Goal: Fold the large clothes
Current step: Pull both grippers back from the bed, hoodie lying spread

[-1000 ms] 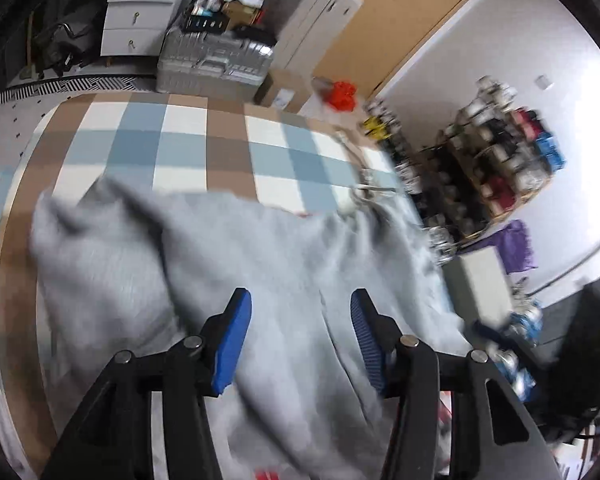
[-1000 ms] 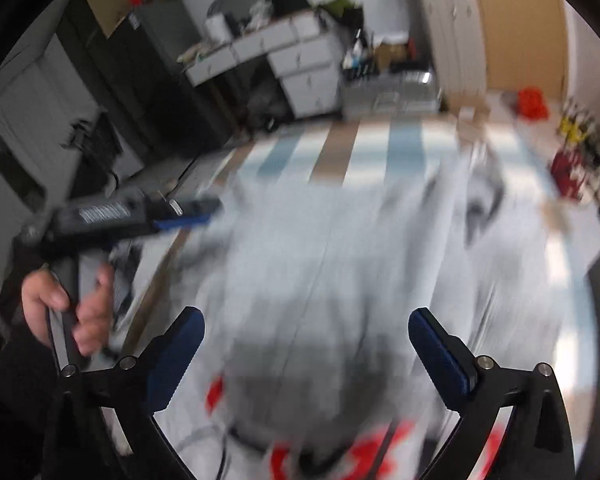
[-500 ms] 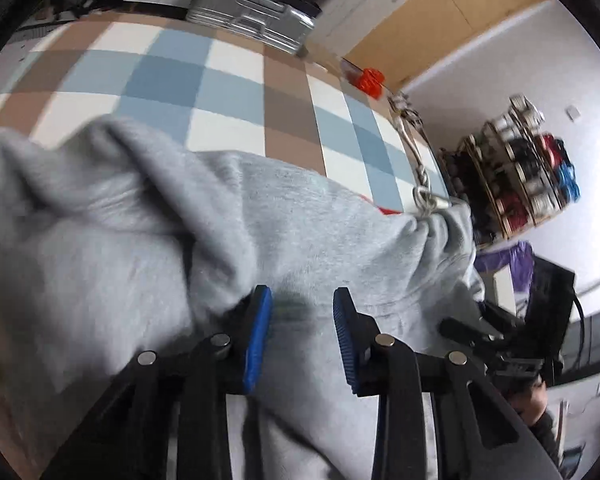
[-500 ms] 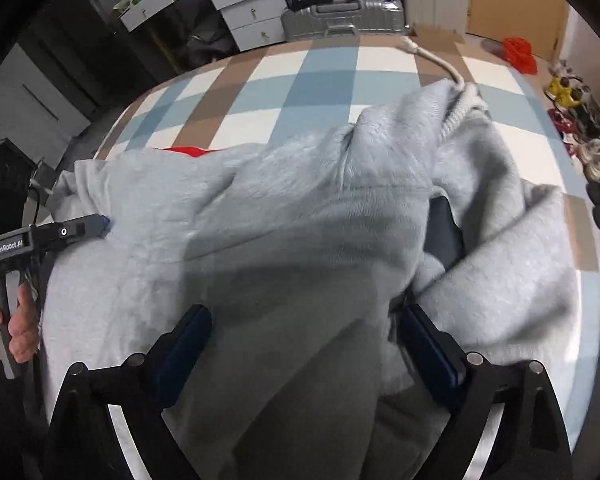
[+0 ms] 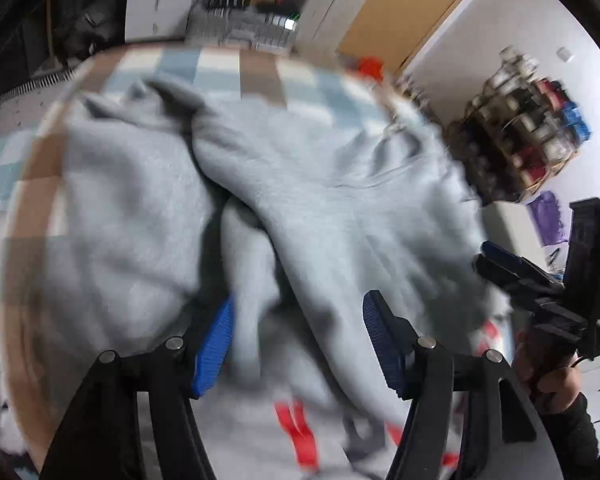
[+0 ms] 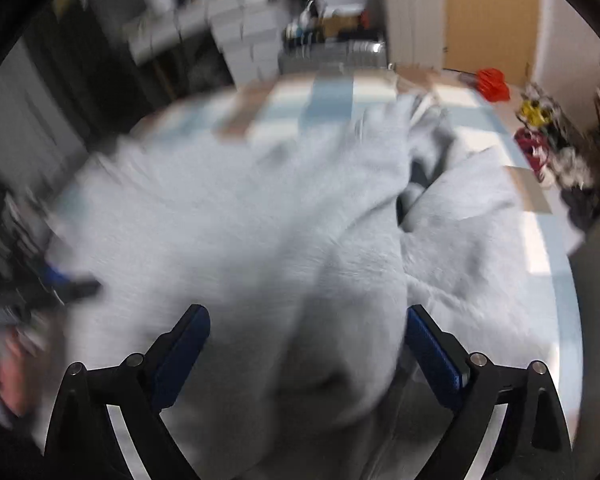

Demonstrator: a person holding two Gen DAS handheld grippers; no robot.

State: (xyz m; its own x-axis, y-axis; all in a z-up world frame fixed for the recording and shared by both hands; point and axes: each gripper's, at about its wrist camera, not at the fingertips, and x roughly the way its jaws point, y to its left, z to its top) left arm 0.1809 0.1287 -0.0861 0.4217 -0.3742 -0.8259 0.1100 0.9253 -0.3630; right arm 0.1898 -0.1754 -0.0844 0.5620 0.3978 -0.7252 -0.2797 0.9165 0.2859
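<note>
Here, both views blurred by motion. At far left in the left wrist view, a checked cloth of blue, brown and white squares [image 5: 260,76] covers the surface the garment lies on; whether bed or worktop I cannot tell. Spread across most of it is the large grey fleece sweatshirt [image 5: 340,200], rumpled, one thick fold lapping over another down the middle, a dark gap between them. Red printed marks [image 5: 300,436] show on the cloth at the near edge.

Left claw [image 5: 296,344]: blue ribbed pads, jaws standing moderately wide, having just been opening. A ridge of grey fleece runs up between the pads, lying against the left one; the right pad looks clear of it, so no pinch.

Right of that, at the garment's right edge, the right claw [image 5: 500,258] shows side-on, a hand [image 5: 552,372] in a dark sleeve around its handle.

Right wrist view: right claw [image 6: 308,352] with jaws wide apart, a hump of the same grey sweatshirt [image 6: 260,220] bulging between the dark blue pads, neither pad pressing on it as far as the blur allows. At far left, smeared, the left claw [image 6: 66,282] sits at the garment's left edge.

Behind: white drawer units [image 6: 252,40], a tan wooden door [image 6: 492,20], a small red object [image 6: 492,82] on the floor.
</note>
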